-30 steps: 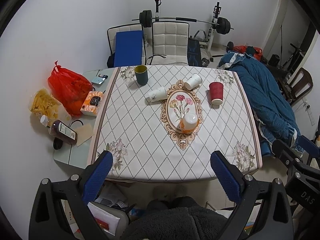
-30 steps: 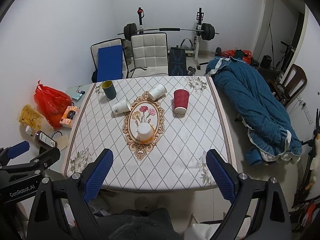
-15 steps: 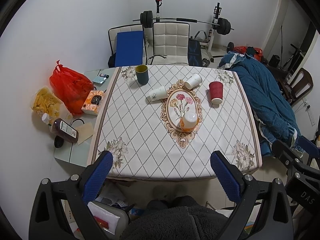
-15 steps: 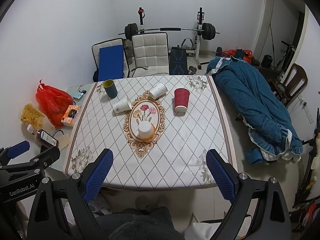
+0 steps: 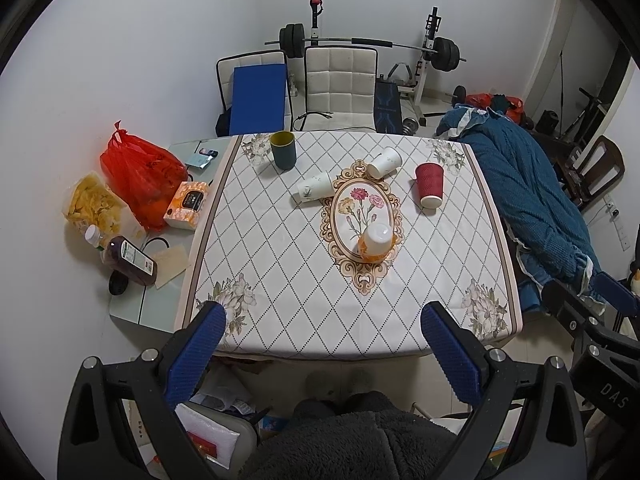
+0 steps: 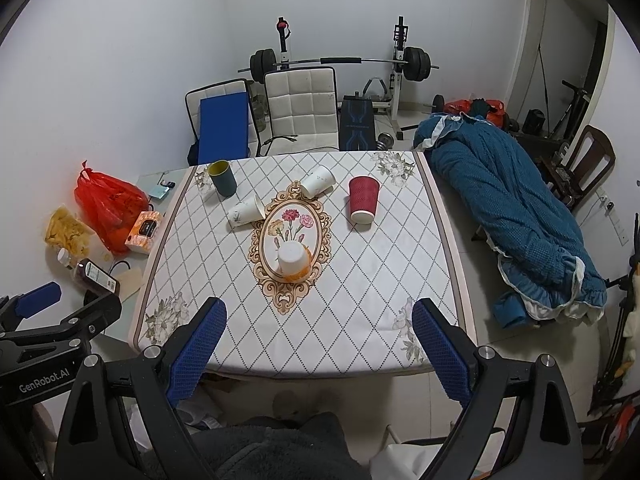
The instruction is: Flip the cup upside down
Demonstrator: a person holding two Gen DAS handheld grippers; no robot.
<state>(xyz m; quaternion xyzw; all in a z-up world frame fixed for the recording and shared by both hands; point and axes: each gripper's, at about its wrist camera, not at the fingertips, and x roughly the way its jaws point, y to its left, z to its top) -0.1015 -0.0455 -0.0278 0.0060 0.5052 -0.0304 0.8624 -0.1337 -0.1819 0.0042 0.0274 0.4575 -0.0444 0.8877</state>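
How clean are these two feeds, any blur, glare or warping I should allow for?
Left wrist view: sharp, evenly lit, soft shadows beside the red cup; fisheye bends the table edges, corners go black. Right wrist view: the same, no glare on the tablecloth; the blue blanket is stretched near the rim.

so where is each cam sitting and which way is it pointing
Left wrist: on the left gripper, held above the table's near edge, facing the far wall; its blue fingers are spread, and the right gripper shows at the right.
Right wrist: on the right gripper, same heading; the left gripper shows at the left.
Shared: the red cup and the green cup.
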